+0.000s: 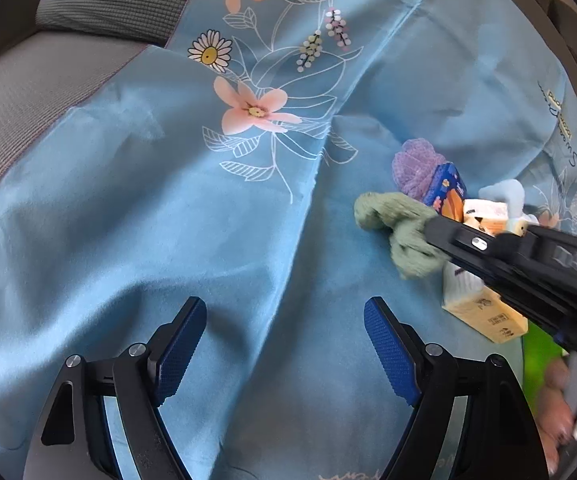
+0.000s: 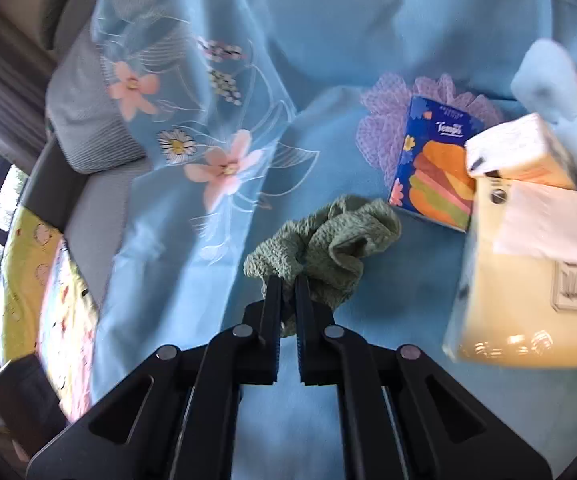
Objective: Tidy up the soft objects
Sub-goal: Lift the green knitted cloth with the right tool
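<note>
You had smooth matt blue cloth, the bedsheet [image 2: 328, 40], underneath. The green cloth [image 2: 328, 240] looked nubbly, knitted. The tissue packs [image 2: 528, 280] wore glossy plastic film. The left gripper [image 1: 284, 344] pads [image 1: 388, 352] were finely textured blue rubber on matt black plastic.

My left gripper [image 1: 284, 344] is black plastic, with two angled arms joined by round silver screws and rails behind them. Its fingers [image 1: 392, 352] wear blue pads with a fine knurled grid. My right gripper [image 2: 288, 292] has the same black build and silver screw heads; raised grey lettering marks its side, and a small silver slotted fitting sits near the front.
</note>
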